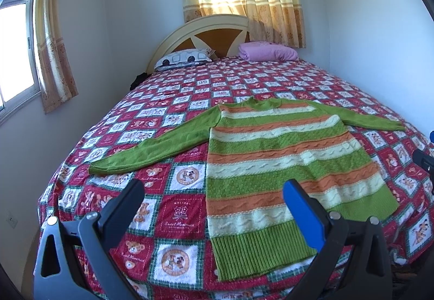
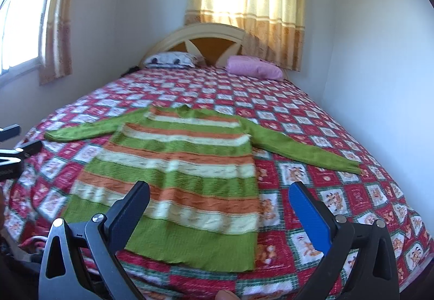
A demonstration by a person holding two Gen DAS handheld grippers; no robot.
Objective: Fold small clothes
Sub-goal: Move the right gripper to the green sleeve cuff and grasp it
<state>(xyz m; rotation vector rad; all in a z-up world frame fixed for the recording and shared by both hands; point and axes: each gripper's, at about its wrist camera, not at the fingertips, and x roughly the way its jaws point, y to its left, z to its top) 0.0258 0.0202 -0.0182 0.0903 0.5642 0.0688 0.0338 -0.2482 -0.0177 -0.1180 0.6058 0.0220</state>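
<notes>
Sweater: a green, orange and cream striped knit sweater (image 1: 284,159) lies flat on the bed, both green sleeves stretched out sideways, hem toward the cameras.
Bedspread: red patchwork bedspread (image 1: 176,207) with teddy bear squares, under the sweater.
Left gripper (image 1: 214,188): fingers spread wide, holding nothing, above the hem's left side.
Right gripper (image 2: 219,191): fingers spread wide, holding nothing, above the hem's right side.
Pillows: a patterned pillow (image 1: 184,57) and a pink pillow (image 1: 268,51) by the headboard.

Sweater (image 1: 284,153): chunky knit cloth, matt, with cable-textured stripes and ribbed hem and cuffs. Bedspread (image 1: 173,216): printed cloth, matt and soft-looking; headboard (image 1: 206,37): smooth painted wood with a slight sheen. Left gripper (image 1: 213,191) and right gripper (image 2: 219,194): matt dark plastic fingers, 1 blue-faced pad on each, with shiny metal pivot pins.
</notes>
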